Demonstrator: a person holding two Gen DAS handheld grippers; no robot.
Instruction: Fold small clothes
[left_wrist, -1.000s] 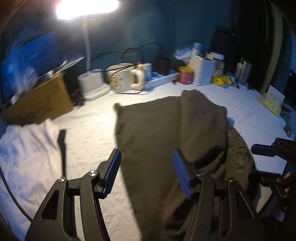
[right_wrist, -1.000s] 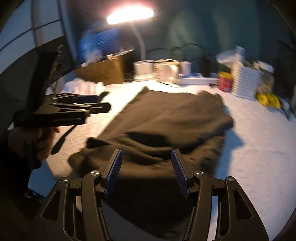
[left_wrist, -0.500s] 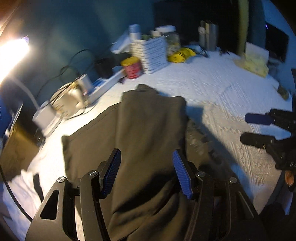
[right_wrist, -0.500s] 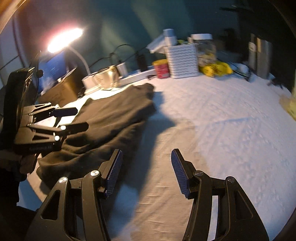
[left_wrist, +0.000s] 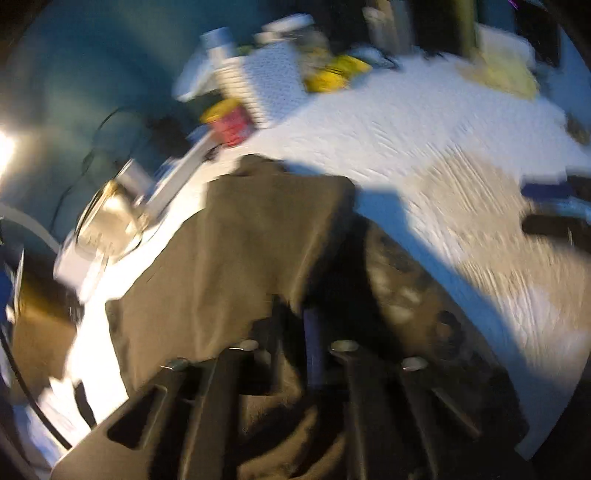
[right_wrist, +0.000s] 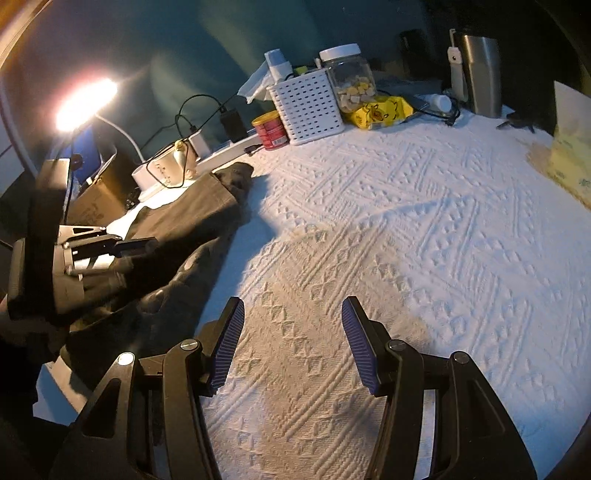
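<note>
A dark olive garment (left_wrist: 258, 240) lies crumpled and partly folded on the white textured tablecloth (right_wrist: 406, 240). My left gripper (left_wrist: 295, 317) sits low at the garment's near edge, its jaws closing to a narrow gap with a fold of the cloth pinched between them. The left wrist view is blurred. From the right wrist view the same garment (right_wrist: 192, 229) lies at the left, with the left gripper (right_wrist: 147, 247) on it. My right gripper (right_wrist: 291, 332) hovers open over bare tablecloth to the right of the garment, nothing between its fingers.
Along the back stand a white basket (right_wrist: 310, 107), a red can (right_wrist: 269, 129), a clear jar (right_wrist: 349, 77), a yellow packet (right_wrist: 380, 109), a steel tumbler (right_wrist: 480, 74), a power strip and cables. A bright lamp (right_wrist: 85, 105) and a cardboard box (right_wrist: 99, 192) sit at left.
The left gripper went from open above the garment to closed on a fold at its near edge. The right gripper moved off the garment to the bare tablecloth on its right.
</note>
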